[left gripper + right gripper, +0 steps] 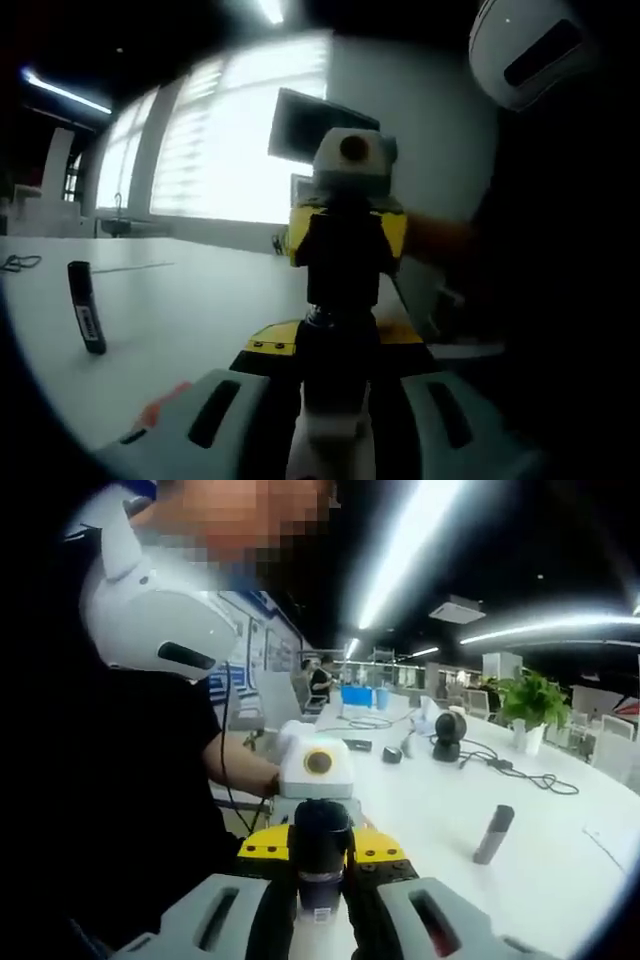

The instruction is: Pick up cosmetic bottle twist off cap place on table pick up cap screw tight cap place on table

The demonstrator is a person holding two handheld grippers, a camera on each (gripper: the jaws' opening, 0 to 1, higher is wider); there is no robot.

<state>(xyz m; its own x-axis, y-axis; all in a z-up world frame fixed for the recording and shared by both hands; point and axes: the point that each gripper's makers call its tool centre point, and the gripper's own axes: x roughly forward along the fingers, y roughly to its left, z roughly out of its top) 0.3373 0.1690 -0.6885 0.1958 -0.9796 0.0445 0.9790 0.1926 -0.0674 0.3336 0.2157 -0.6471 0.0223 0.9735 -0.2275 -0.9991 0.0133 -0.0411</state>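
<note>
Left gripper [330, 420] clamping bottle [335, 400], right gripper [322, 900] gripping its cap [320, 845]

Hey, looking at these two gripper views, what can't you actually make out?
- Left gripper view: the cosmetic bottle is a dark shape against the bright window, so its cap seam is unreadable.
- Left gripper view: shadow hides whether the left gripper actually touches the bottle.
- Left gripper view: the label on the black tube is too small to read.
- Right gripper view: the bottle's base is cut off by the bottom edge, inside the right gripper.
</note>
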